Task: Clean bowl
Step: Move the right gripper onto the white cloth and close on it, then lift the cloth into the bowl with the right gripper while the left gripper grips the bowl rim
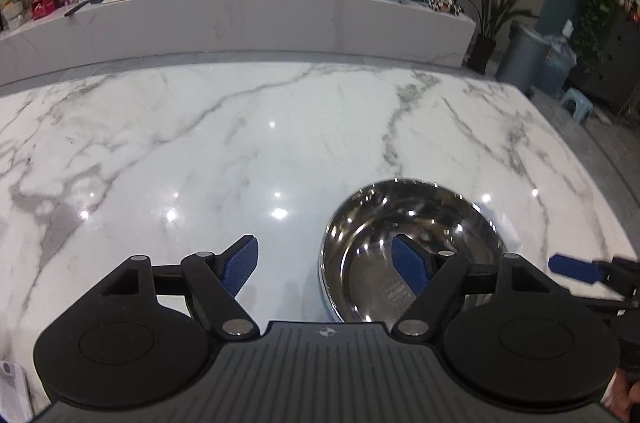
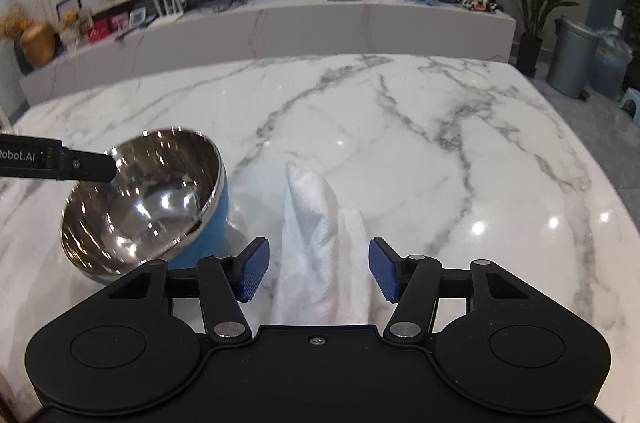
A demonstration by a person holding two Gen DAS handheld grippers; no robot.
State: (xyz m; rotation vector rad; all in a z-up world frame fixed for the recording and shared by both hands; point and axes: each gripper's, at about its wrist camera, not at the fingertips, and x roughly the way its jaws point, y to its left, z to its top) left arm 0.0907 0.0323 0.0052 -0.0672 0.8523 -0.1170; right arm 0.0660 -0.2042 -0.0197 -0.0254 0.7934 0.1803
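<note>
Steel bowl [image 2: 144, 207] tilted on marble table [image 2: 400, 143], left of white cloth [image 2: 320, 243]. My left gripper [image 1: 325, 265] spread astride bowl's rim; right gripper [image 2: 319, 269] spread around cloth, not pinching. Wiping not started.

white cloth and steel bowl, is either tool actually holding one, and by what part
Nothing is held. The right tool straddles the white folded cloth with its pads clear of it. The left tool straddles the near rim of the blue-sided steel bowl, not clamped.
</note>
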